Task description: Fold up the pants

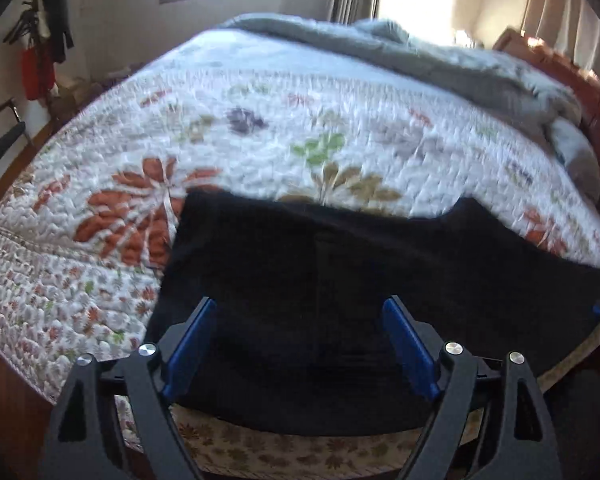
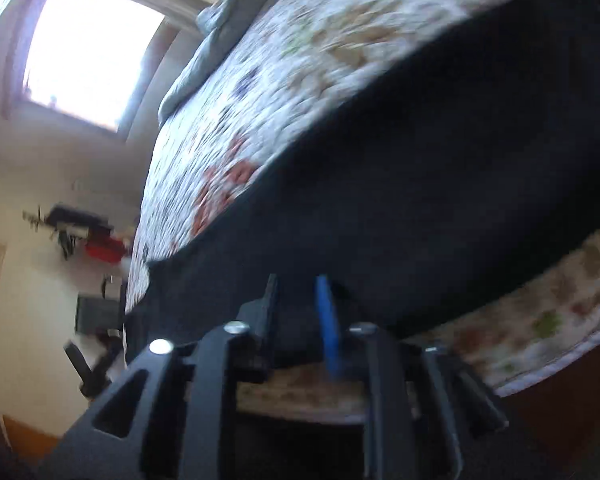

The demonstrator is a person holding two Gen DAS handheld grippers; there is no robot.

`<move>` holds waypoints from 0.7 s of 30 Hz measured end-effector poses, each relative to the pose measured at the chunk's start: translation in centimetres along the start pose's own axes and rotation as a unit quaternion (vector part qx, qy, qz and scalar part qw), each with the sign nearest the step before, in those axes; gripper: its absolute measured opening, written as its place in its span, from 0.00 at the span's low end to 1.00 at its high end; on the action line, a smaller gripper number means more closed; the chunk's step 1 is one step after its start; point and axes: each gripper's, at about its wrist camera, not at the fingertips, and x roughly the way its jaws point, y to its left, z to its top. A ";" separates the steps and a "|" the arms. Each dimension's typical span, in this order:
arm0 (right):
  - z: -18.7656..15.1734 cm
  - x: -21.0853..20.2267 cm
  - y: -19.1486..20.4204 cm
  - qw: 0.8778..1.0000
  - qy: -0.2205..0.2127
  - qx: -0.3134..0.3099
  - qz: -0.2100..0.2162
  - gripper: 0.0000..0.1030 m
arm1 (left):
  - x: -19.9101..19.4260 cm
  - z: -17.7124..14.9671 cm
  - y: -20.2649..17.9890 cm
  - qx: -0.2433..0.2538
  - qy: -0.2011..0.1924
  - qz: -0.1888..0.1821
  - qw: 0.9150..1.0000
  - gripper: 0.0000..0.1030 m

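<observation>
Pants: the dark navy, soft-cloth pants (image 1: 320,280) lie spread flat on the near part of the bed, one edge running toward the foot of the mattress; a notch shows in the far edge, to the right.
Bed: a white quilted bedspread with red, green and tan flower print (image 1: 260,120) carries the pants; a rumpled grey blanket (image 1: 440,68) is heaped at the far side, well apart from them.
Left gripper: the left gripper (image 1: 300,312) hovers over the near edge of the pants, its blue-padded fingers (image 1: 192,344) spread wide with dark cloth between and below them, nothing pinched.
Right gripper: the right gripper (image 2: 298,300) is at the near edge of the pants (image 2: 420,200), tilted hard; its fingers (image 2: 326,320) stand fairly close with a gap between them, and through the blur I cannot tell whether cloth is caught there.
Step in hand: by my reading, taking hold of the near edge for a fold; the pants look only partly folded at most.
Next move: likely both fingers need to close on the same edge, then lift and carry it across to the far edge, keeping the layers aligned.
Risk: soft cloth may slip or bunch if only one layer is caught.
Containers: none in view.
</observation>
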 end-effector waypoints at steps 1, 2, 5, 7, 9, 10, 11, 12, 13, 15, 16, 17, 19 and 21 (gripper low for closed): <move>0.6 -1.2 -1.5 1.000 -0.021 0.019 -0.004 0.04 | 0.8 -0.1 0.3 -0.004 0.016 -0.002 1.000 0.83; 0.9 -2.7 -3.1 0.998 -0.042 0.037 -0.005 0.04 | 1.6 -0.3 0.9 -0.011 0.031 -0.003 0.999 0.83; 3.0 -8.2 -8.3 0.988 -0.122 0.093 -0.031 0.05 | 2.0 -0.4 2.4 -0.048 0.037 -0.034 0.998 0.83; 3.6 -11.8 -12.5 0.971 -0.176 0.158 -0.038 0.05 | 2.2 -0.6 2.8 -0.063 0.037 -0.042 0.996 0.83; 3.6 -14.7 -15.4 0.953 -0.220 0.205 -0.036 0.15 | 2.5 -0.7 2.7 -0.064 0.042 -0.040 0.996 0.85; 3.5 -15.3 -16.2 0.948 -0.232 0.218 -0.028 0.20 | 2.5 -0.8 2.5 -0.061 0.044 -0.038 0.996 0.88; 3.4 -16.1 -17.0 0.944 -0.241 0.226 -0.016 0.26 | 2.7 -0.8 2.1 -0.054 0.047 -0.034 0.997 0.89; 3.4 -16.3 -17.0 0.942 -0.245 0.231 -0.003 0.26 | 2.7 -0.8 1.8 -0.048 0.049 -0.030 0.997 0.91; 3.4 -16.4 -17.2 0.941 -0.245 0.235 0.013 0.27 | 2.8 -0.8 1.6 -0.043 0.051 -0.025 0.997 0.92; 3.5 -16.4 -17.6 0.941 -0.238 0.239 0.027 0.28 | 3.1 -0.6 1.3 -0.039 0.053 -0.021 0.998 0.93; 3.8 -15.8 -17.5 0.942 -0.233 0.238 0.034 0.28 | 3.1 -0.6 1.4 -0.041 0.053 -0.022 0.998 0.93; 4.4 -15.0 -17.2 0.943 -0.229 0.237 0.039 0.29 | 3.0 -0.6 1.5 -0.045 0.053 -0.024 0.997 0.93; 4.8 -14.6 -16.3 0.945 -0.222 0.236 0.042 0.32 | 3.0 -0.6 1.6 -0.049 0.051 -0.027 0.997 0.93; 4.1 -14.3 -16.3 0.947 -0.213 0.237 0.045 0.32 | 2.9 -0.6 1.7 -0.052 0.050 -0.029 0.997 0.93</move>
